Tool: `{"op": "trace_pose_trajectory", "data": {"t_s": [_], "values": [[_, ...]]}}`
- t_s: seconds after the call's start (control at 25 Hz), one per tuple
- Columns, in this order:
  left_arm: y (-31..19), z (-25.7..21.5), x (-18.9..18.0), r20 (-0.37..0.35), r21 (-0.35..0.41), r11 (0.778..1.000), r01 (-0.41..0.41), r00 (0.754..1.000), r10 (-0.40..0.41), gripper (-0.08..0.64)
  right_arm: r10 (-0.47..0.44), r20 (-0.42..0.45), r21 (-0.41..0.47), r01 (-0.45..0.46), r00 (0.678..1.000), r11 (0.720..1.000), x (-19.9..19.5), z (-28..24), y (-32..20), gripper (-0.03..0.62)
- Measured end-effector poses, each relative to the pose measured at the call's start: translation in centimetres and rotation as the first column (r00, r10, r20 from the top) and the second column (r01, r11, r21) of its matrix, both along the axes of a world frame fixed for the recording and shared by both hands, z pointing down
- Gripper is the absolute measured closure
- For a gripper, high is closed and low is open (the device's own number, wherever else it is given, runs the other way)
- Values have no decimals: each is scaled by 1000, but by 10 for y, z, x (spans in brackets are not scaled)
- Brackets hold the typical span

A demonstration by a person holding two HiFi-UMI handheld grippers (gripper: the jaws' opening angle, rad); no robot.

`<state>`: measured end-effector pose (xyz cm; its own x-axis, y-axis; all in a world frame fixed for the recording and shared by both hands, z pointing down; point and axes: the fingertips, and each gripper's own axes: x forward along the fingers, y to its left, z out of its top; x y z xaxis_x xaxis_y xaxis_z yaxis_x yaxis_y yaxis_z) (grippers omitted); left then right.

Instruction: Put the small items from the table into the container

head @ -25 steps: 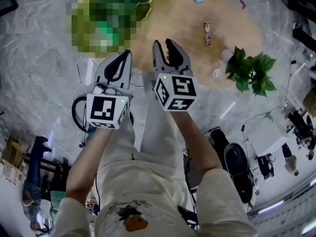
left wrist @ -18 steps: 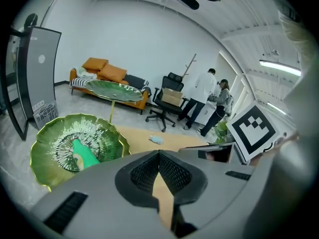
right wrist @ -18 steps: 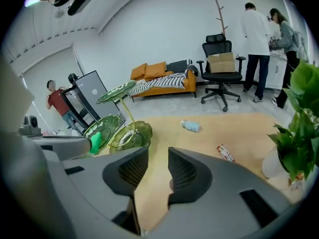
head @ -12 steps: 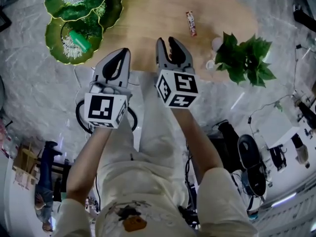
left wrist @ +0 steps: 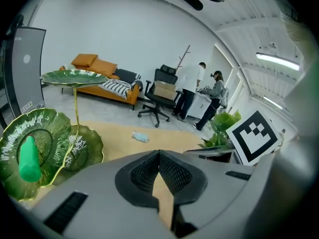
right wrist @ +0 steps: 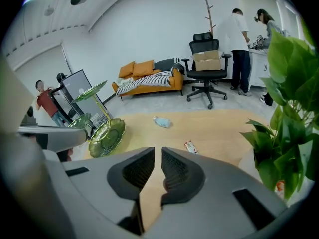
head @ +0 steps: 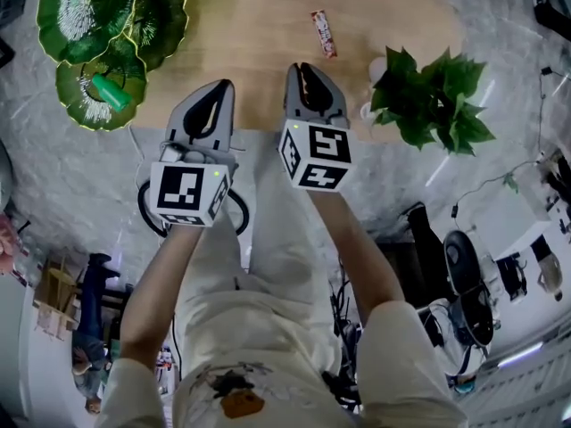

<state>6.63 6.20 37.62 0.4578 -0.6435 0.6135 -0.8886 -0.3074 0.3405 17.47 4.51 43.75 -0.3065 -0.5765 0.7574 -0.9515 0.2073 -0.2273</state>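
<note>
Both empty, my left gripper is shut and my right gripper is closing; a green tube is in the dish, the bar and blue pack are left.

The right tool is closing its jaws with nothing between them, over a wooden desk carrying a blue packet, a snack bar, green leaf dishes and a plant.

Nothing legible here. The snack bar wrapper shows print, too small to read. The left cube and right cube carry black-and-white square codes, no letters.
</note>
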Motion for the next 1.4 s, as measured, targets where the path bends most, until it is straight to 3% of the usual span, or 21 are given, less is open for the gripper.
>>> {"op": "trace_pose_trajectory", "data": {"t_s": [0.2,0.88,1.4], "values": [[-5,11,28,-5,-14,1000,-21,1000,21,560,-47,-48,19,48,998,999,19,10,-3,549],[-3,57,76,-10,-59,997,-56,998,55,560,-20,-48,-19,19,999,1000,67,63,-1,550],[1,90,88,-15,-95,995,-41,999,40,560,-19,-55,-61,15,998,998,78,97,-1,471]]}}
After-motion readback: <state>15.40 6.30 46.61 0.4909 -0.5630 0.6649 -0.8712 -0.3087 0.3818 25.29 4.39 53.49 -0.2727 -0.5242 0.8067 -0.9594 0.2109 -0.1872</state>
